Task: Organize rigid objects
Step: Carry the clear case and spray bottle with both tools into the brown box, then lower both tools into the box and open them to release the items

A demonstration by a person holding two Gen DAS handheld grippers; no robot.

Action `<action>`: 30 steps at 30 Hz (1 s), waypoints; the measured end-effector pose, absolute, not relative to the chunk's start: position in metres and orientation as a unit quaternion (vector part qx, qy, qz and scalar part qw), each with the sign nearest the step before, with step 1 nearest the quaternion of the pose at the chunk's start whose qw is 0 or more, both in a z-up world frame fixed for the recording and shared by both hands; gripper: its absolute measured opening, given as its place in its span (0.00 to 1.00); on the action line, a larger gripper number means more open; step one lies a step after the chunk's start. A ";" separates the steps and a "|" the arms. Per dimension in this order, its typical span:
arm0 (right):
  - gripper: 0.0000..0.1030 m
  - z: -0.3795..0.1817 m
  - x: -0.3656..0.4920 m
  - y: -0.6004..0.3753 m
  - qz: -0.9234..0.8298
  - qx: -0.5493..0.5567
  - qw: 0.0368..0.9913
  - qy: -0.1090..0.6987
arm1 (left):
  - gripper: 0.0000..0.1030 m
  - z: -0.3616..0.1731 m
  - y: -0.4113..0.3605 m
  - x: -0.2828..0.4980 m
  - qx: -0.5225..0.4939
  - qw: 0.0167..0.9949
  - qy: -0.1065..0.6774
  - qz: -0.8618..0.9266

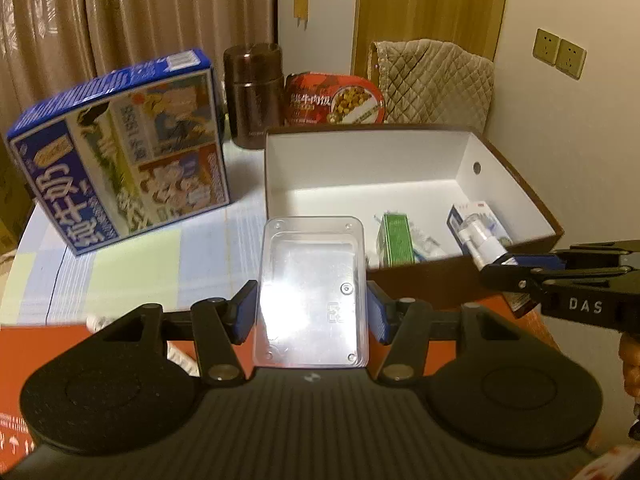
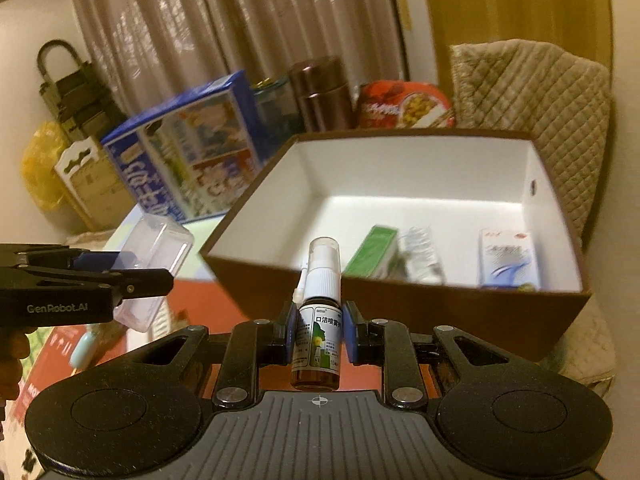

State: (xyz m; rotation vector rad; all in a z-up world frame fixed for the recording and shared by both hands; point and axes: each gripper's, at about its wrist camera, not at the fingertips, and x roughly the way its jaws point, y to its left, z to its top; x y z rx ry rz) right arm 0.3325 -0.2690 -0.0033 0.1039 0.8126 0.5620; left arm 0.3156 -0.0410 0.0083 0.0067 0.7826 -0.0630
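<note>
- The left gripper (image 1: 312, 314) tilts downward toward the open brown box (image 1: 520, 184), its blue pads clamped on the long sides of a clear plastic case (image 1: 312, 288).
- The case hangs just short of the box's near wall, its long axis running away from the camera toward the box.
- The right gripper (image 2: 319, 338), also angled down, pinches a small spray bottle (image 2: 320, 312) at its label.
- The bottle points nozzle-first toward the box, above its near wall.
- Inside the box lie a green carton (image 2: 372, 252) and a white-and-blue carton (image 2: 506, 258).

Probably a home: curtains (image 1: 120, 12), a quilt-draped chair (image 1: 436, 80), wall sockets (image 1: 559, 53), food packages on the table (image 1: 120, 264).
</note>
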 end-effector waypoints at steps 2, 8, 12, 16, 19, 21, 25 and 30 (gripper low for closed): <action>0.20 0.000 0.343 -0.276 0.261 0.052 0.884 0.385 | 0.50 0.010 -0.044 0.326 0.005 0.926 0.377 -0.034; 0.20 0.002 0.377 -0.294 0.236 0.059 0.892 0.380 | 0.50 0.008 -0.051 0.366 0.008 0.923 0.383 -0.033; 0.20 0.000 0.397 -0.303 0.222 0.068 0.894 0.384 | 0.50 0.003 -0.054 0.393 0.018 0.920 0.390 -0.030; 0.20 -0.008 0.420 -0.306 0.210 0.071 0.891 0.395 | 0.50 -0.006 -0.057 0.421 0.030 0.915 0.401 -0.027; 0.20 -0.016 0.436 -0.306 0.203 0.071 0.889 0.405 | 0.50 -0.015 -0.060 0.440 0.037 0.911 0.411 -0.027; 0.20 -0.021 0.447 -0.306 0.199 0.067 0.888 0.410 | 0.50 -0.021 -0.061 0.452 0.041 0.907 0.418 -0.027; 0.20 -0.033 0.466 -0.304 0.187 0.058 0.886 0.420 | 0.50 -0.032 -0.064 0.474 0.048 0.901 0.429 -0.029; 0.20 -0.047 0.489 -0.302 0.177 0.051 0.883 0.432 | 0.50 -0.045 -0.069 0.496 0.062 0.895 0.441 -0.030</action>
